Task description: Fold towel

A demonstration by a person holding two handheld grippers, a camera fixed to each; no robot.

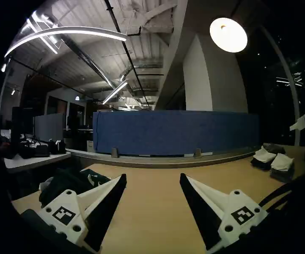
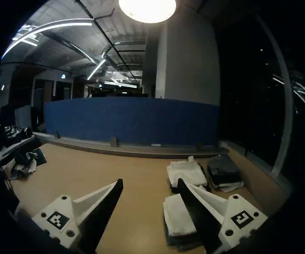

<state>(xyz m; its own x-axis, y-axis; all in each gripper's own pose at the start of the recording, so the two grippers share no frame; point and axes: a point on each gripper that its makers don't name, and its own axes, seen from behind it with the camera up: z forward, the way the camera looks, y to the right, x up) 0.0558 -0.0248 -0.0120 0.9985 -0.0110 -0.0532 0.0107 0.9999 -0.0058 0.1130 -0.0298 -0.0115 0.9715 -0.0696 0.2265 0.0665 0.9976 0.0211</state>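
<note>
Left claw [image 1: 152,177] is hovering low over the counter [image 1: 152,211] and pointing at the blue partition [image 1: 173,131]. Its fingers are standing wide apart, gripping nothing. Right claw [image 2: 149,182] is sitting in the same pose, spread open and empty. Dark green towel [image 1: 70,180] is lying crumpled at near left, just behind the left claw's left finger. Folded towels [image 2: 186,171] are sitting in stacks at right: one white, a grey stack [image 2: 224,169] beside it, and a nearer white stack [image 2: 177,216] showing partly behind the right claw's right finger.

White fingers [image 1: 94,193], black inner pads [image 1: 109,208], square markers [image 1: 64,215], screw holes [image 1: 69,192]
</note>
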